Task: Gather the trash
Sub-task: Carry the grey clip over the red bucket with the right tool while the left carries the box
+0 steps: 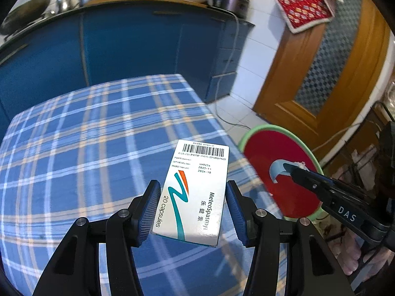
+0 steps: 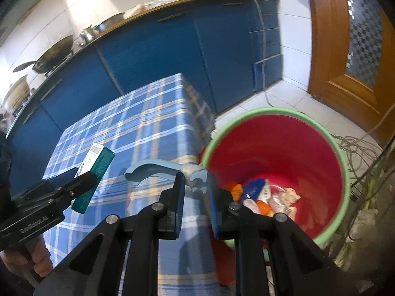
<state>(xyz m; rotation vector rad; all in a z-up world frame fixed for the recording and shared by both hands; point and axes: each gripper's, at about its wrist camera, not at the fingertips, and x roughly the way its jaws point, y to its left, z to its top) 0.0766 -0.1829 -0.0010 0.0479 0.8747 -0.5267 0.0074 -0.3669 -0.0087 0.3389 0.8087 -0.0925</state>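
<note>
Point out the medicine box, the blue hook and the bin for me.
medicine box (image 1: 197, 192), left wrist view, middle of its printed white face.
blue hook (image 2: 150, 169), right wrist view, on its curved arm.
bin (image 2: 271, 111), right wrist view, far green rim.

From my remote station I note a table (image 1: 93, 133) under a blue plaid cloth (image 2: 138, 123), its visible top bare, and a white tiled floor (image 2: 291, 98) bearing a red bucket (image 2: 284, 143) with a green rim and loose cables (image 2: 355, 148).
</note>
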